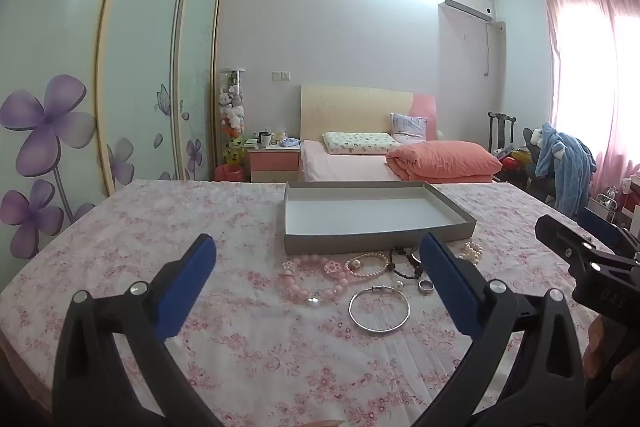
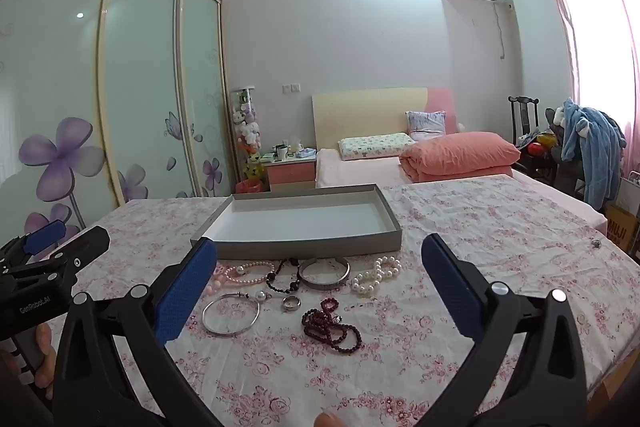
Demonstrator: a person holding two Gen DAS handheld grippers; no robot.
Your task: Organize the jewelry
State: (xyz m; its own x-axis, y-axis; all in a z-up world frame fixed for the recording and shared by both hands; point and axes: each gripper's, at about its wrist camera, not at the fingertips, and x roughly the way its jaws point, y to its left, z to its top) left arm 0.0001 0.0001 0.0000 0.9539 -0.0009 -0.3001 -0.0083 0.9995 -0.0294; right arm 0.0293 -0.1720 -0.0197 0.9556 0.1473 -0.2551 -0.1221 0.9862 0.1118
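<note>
Right wrist view: the right gripper (image 2: 320, 275) is wide open and holds nothing. Its two blue pads (image 2: 186, 291) hang over the flowery sheet (image 2: 500, 227). Closest to it, between the pads, lies a dark red bead string (image 2: 330, 325) in a little heap. At about 10 o'clock from the heap sits a thin silver bangle (image 2: 231, 315), flat on the sheet. A small ring (image 2: 291, 303) lies between the two, a bit farther back. Behind the ring come a black bead bracelet (image 2: 284, 277) and a wide silver bangle (image 2: 324, 271), side by side. At 3 o'clock from the wide bangle is a white pearl bracelet (image 2: 376, 275). At 9 o'clock from the black beads is a pink pearl bracelet (image 2: 248, 273), and it may touch them, but that is hard to see. Just past all the jewelry sits a flat grey box (image 2: 296, 247) with a white inside. At the far left edge, the left gripper (image 2: 60, 247) pokes in.

In the left wrist view, the left gripper (image 1: 318, 279) is wide open too, with nothing in it. A big pink bead bracelet (image 1: 308, 277) lies between its pads. The right gripper (image 1: 580, 243) shows at 3 o'clock. Far behind is a bed (image 1: 352, 163) with an orange quilt (image 1: 444, 161).
</note>
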